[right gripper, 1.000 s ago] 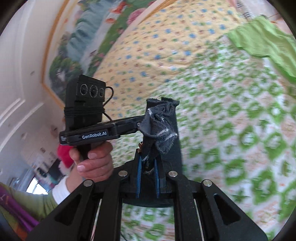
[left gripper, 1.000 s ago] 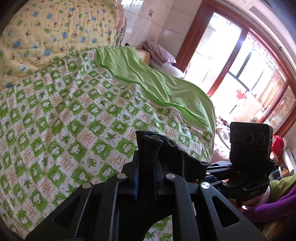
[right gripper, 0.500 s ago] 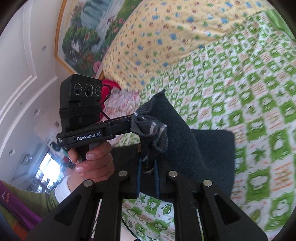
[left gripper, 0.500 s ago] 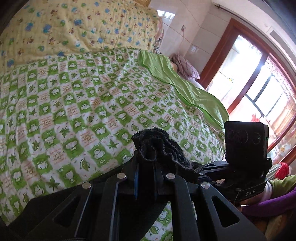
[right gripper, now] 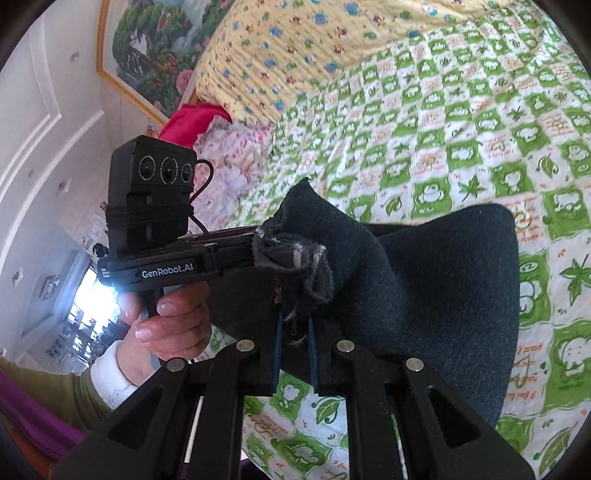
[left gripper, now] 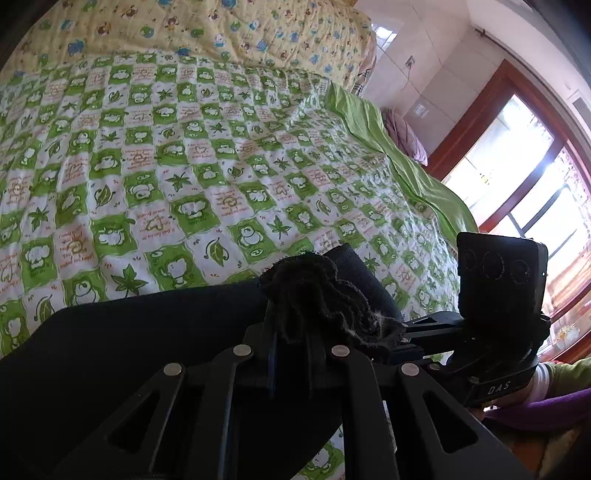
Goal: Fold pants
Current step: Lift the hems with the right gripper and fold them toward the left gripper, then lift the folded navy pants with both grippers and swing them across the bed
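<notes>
Both grippers have dropped toward the bed since the earlier frames, and the dark pants now spread over the green-and-white checked quilt. Left gripper is clenched on a bunched pants edge at lower centre. Right gripper likewise clamps frayed fabric. A yellow patterned blanket lies at frame top, a green sheet at right. The left hand grips its handle at lower left.

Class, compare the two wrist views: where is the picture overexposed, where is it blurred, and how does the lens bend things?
Left wrist view: the window is blown out white, the pants are near-black without detail, and the quilt bulges. Right wrist view: the quilt's far checks smear slightly and dark corners ring the frame.
</notes>
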`<state>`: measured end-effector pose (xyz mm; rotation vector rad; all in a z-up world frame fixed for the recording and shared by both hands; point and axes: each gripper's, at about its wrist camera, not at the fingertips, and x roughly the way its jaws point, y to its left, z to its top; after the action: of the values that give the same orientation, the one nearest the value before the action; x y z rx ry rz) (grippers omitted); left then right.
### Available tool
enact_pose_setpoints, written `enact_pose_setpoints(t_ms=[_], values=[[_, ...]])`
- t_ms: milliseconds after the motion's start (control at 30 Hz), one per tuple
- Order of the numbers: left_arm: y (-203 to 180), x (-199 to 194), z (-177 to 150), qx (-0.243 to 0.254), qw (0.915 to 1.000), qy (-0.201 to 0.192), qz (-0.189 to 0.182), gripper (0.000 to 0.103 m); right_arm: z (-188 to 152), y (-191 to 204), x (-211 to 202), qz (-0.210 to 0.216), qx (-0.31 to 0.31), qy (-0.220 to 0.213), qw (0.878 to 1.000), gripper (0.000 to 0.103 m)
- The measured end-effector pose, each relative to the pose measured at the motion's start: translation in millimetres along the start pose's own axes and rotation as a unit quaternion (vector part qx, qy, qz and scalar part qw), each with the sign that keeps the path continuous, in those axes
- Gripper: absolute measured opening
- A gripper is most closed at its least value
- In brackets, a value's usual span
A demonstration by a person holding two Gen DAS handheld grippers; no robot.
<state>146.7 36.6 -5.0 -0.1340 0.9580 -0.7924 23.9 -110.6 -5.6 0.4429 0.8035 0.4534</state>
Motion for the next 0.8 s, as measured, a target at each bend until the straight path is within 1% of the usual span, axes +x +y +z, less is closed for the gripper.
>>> enact_pose_setpoints(t_ms=[67, 233, 300, 367, 433, 633, 800], values=[[4.5, 2.8, -5.2, -0.007, 1.0, 0.003, 0.003, 0.01, -2.2, -1.1, 3.6, -0.005, -0.001, 0.011, 1.0, 0.016], [12.1, 0.2, -12.9, -0.022, 0.9997, 0.003, 0.011, 0.009, -4.3, 0.7, 10.9, -0.014, -0.007, 0.028, 0.999, 0.017], [15.5, -3.2, -16.3, -0.03, 0.9994, -0.001, 0.015, 0.009, -3.7, 1.0, 13.6, -0.015, -0.005, 0.032, 0.999, 0.021], [19.8, -8.0, -20.3, -0.043, 0.9989, -0.005, 0.018, 0.009, -4.3, 2.3, 14.9, -0.009, -0.004, 0.035, 0.999, 0.032], [24.5, -12.7, -25.1, -0.054, 0.9983, -0.01, 0.018, 0.009, -5.2, 6.8, 17.6, -0.007, -0.011, 0.04, 0.999, 0.037], [33.7, -32.8, -42.6, -0.083, 0.9955, -0.03, 0.035, 0.01, -3.9, 19.5, 24.0, 0.003, -0.025, 0.052, 0.998, 0.037], [41.6, -52.2, -58.2, -0.117, 0.9906, -0.052, 0.049, 0.01, 0.4, 35.9, 26.0, 0.007, -0.047, 0.053, 0.997, 0.037]])
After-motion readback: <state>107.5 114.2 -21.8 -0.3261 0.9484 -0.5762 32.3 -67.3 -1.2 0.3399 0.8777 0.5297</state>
